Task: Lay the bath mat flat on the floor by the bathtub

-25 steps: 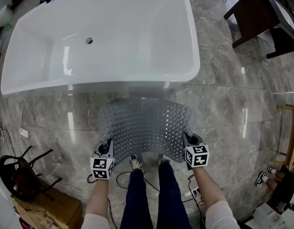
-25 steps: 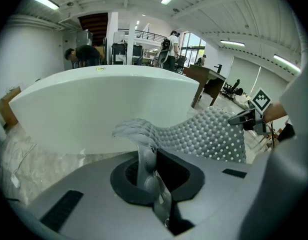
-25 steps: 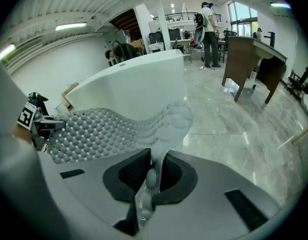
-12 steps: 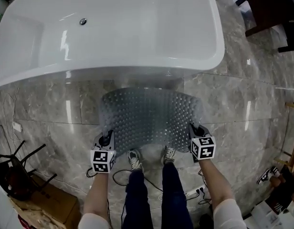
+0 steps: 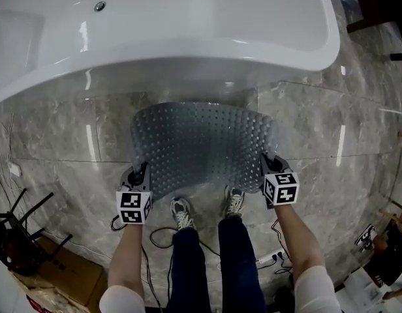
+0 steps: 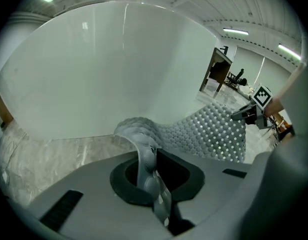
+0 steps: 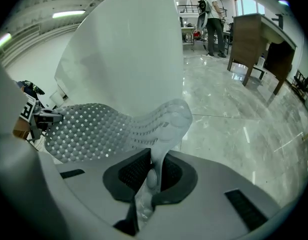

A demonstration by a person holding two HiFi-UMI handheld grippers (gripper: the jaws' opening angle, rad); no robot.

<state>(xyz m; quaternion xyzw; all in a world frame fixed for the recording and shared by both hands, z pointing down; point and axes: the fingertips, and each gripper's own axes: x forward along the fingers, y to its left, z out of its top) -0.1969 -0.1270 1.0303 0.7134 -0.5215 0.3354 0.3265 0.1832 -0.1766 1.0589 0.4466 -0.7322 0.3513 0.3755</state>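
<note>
The white bathtub (image 5: 188,31) closes off the whole far side, its curved flank rising just beyond the bath mat (image 5: 201,142). That leaves an open strip of grey marble floor (image 5: 57,142) between the tub and the person's shoes (image 5: 181,212), free to the left and right of the mat. At the near left a black cable (image 5: 158,237), a dark chair (image 5: 18,233) and a cardboard box (image 5: 64,279) crowd the way, more cabling (image 5: 274,230) lies at the near right, and dark wooden furniture (image 5: 377,5) bounds the far right.
</note>
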